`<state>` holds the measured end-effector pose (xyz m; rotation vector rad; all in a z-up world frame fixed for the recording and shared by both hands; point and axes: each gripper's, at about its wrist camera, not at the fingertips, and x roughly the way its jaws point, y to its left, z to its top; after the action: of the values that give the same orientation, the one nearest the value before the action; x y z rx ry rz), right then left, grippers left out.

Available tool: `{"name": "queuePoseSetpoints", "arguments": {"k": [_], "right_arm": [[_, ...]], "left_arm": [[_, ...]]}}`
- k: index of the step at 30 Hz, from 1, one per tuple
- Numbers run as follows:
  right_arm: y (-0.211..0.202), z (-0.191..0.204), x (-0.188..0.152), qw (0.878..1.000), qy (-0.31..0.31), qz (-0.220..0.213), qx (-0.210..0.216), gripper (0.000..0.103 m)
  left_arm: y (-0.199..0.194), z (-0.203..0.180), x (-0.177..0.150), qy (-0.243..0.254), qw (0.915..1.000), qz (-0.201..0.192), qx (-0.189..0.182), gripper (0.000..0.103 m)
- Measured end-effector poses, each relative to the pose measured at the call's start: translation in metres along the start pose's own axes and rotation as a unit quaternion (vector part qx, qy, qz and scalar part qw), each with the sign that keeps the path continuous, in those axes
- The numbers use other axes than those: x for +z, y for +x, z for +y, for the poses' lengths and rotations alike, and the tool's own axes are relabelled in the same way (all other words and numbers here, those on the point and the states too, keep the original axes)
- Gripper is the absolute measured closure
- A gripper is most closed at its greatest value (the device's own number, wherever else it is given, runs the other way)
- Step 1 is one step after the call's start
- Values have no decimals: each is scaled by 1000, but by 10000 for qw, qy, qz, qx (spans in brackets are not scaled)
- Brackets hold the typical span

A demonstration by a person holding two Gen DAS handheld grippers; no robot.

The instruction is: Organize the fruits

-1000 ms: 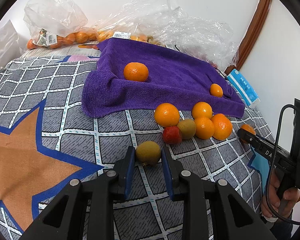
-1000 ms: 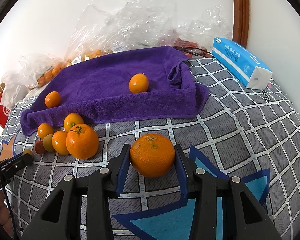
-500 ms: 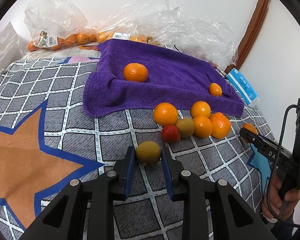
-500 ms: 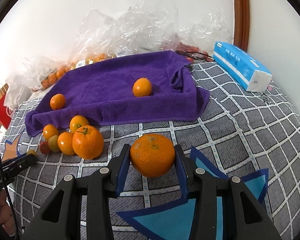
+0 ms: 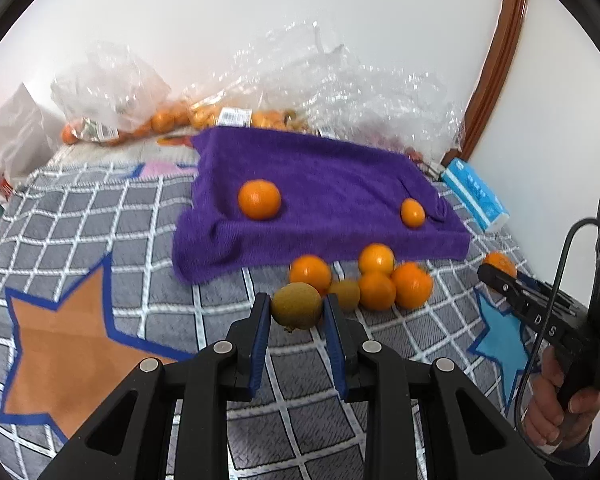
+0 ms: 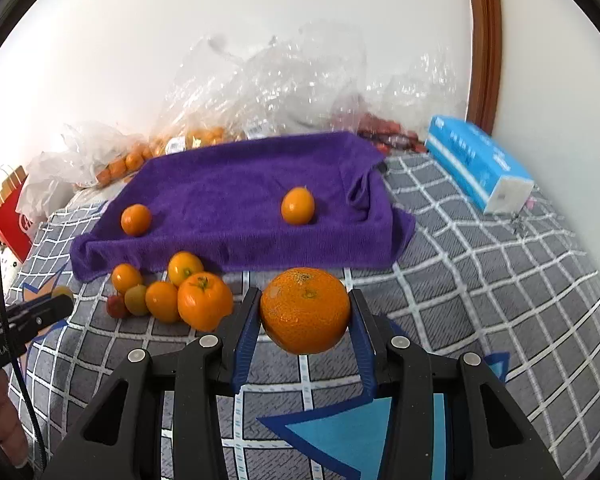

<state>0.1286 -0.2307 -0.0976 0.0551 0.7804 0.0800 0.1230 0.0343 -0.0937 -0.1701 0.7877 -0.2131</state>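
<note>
White wall (image 6: 260,40), evenly lit. Brown wooden frame (image 6: 485,40) at 1 o'clock. Grey grid-patterned cover (image 6: 500,280) with orange star (image 5: 60,340) at 8 o'clock and blue star (image 5: 500,344) at 4 o'clock.

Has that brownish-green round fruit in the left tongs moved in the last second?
Yes. The brownish-green round fruit was lifted toward the purple towel; it now overlaps the loose orange pile.
</note>
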Motion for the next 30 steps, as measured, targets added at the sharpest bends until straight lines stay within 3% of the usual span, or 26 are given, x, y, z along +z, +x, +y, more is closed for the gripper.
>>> {"name": "queuePoseSetpoints", "arguments": {"k": [30], "right_arm": [[-25, 12, 38, 9998, 47, -217, 13, 60]], "left_arm": [[-28, -3, 43, -174, 9993, -327, -5, 78]]}}
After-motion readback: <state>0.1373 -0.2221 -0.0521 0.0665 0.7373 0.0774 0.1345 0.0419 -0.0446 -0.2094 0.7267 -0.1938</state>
